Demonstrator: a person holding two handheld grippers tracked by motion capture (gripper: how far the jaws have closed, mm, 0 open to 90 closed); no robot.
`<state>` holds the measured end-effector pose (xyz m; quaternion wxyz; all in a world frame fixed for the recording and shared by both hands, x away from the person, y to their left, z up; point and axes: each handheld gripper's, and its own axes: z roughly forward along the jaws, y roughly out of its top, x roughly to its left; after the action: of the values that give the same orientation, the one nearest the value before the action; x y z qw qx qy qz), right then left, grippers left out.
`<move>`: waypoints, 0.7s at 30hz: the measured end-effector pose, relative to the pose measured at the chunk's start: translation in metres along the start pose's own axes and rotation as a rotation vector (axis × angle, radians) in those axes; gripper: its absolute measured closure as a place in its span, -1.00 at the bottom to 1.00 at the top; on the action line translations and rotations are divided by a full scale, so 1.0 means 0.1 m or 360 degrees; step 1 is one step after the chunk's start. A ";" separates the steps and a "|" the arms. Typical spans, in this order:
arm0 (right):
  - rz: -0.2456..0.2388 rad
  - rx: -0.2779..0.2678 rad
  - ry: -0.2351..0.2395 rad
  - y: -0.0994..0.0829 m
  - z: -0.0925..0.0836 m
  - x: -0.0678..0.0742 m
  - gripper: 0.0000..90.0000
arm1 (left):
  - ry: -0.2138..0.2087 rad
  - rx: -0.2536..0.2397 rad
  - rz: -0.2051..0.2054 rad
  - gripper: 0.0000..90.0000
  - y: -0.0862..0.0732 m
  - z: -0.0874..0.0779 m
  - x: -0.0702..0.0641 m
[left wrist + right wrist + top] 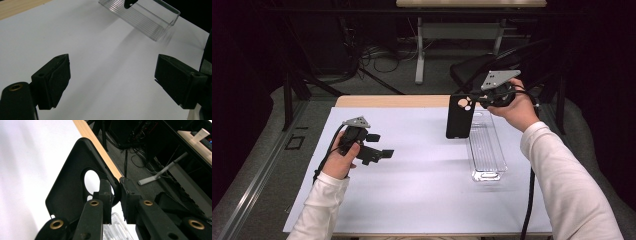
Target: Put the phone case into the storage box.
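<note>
A black phone case (459,120) with a round camera hole hangs upright above the far right of the table. My right gripper (473,101) is shut on its top edge beside the hole. In the right gripper view the two jaws of my right gripper (116,185) pinch the rim of the case (72,187). A clear plastic tray (486,150) lies on the white sheet just below and right of the case. My left gripper (380,145) rests at the left, open, and nothing lies between the wide-apart jaws of my left gripper (112,62).
A white sheet (412,190) covers most of the wooden table (387,101). The ribbed clear tray (145,18) lies ahead of the left jaws, with a corner of the case (130,3) over it. Beyond the far edge are table legs and cables on the floor.
</note>
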<state>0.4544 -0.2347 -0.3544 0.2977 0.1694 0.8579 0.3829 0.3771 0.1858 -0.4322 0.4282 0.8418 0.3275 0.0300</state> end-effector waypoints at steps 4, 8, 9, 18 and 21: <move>0.0010 0.0014 -0.0018 -0.01 0.00 -0.09 0.78 | 0.0003 -0.0010 -0.0007 -0.70 0.00 -0.02 0.01; 0.0017 0.0030 -0.0035 -0.03 -0.01 -0.18 0.78 | 0.0005 -0.0017 -0.0009 -0.70 0.00 -0.04 0.02; 0.0020 0.0033 -0.0040 -0.04 -0.01 -0.19 0.79 | 0.0005 -0.0017 -0.0009 -0.70 0.00 -0.04 0.02; 0.0048 0.0053 -0.0082 -0.14 -0.03 -0.33 0.78 | 0.0005 -0.0021 -0.0018 -0.69 -0.01 -0.04 0.04; 0.0043 0.0055 -0.0097 -0.18 -0.05 -0.38 0.78 | 0.0008 -0.0017 -0.0021 -0.69 -0.02 -0.03 0.05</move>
<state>0.4790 -0.2691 -0.3508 0.3156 0.1978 0.8525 0.3667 0.3788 0.1915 -0.4326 0.4322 0.8372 0.3338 0.0310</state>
